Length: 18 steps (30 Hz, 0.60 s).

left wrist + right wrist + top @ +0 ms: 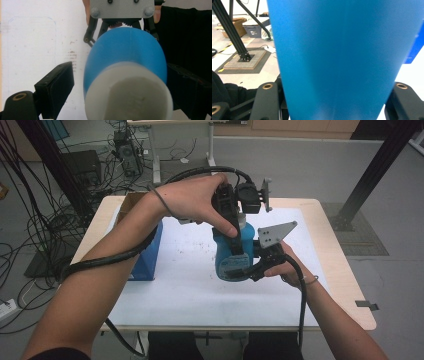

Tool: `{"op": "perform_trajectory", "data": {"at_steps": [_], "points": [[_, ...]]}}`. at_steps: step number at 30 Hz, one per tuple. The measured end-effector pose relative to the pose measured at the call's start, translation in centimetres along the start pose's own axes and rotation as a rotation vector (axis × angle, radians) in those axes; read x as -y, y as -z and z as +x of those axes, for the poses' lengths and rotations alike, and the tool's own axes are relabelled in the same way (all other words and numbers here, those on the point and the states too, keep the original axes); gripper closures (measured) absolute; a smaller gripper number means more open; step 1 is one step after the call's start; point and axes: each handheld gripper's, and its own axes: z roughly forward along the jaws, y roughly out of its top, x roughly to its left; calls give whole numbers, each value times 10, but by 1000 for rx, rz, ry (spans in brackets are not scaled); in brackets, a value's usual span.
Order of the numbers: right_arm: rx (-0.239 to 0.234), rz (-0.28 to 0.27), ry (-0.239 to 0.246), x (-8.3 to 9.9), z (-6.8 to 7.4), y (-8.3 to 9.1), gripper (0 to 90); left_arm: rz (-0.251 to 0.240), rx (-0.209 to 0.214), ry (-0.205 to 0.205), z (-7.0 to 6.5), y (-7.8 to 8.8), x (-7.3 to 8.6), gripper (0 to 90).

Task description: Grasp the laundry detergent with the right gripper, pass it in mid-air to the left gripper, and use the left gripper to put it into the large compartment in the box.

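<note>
Jaws of my right hand-held gripper (257,265) press both sides of a blue bottle (231,255), clamping its body above the middle of the worktop (320,245). My left hand-held gripper (235,227) reaches down over the bottle's white cap (128,92), jaws spread to either side and apart from it. A blue box (150,255) stands near the worktop's left edge.

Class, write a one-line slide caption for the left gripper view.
Left tool open around a blue bottle's white cap.
</note>
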Motion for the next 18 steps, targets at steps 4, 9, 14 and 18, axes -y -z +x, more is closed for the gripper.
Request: {"op": "perform_trajectory", "data": {"at_steps": [4,9,14,18], "points": [[2,0,-1,0,0,1,397,2,0,1,0,0,0,121],[2,-1,1,0,1,0,397,-1,-3,0,0,1,0,121],[2,2,1,-1,0,0,397,-1,-4,0,-1,1,0,120],[3,1,3,-1,1,1,397,0,-4,1,-1,2,0,120]]}}
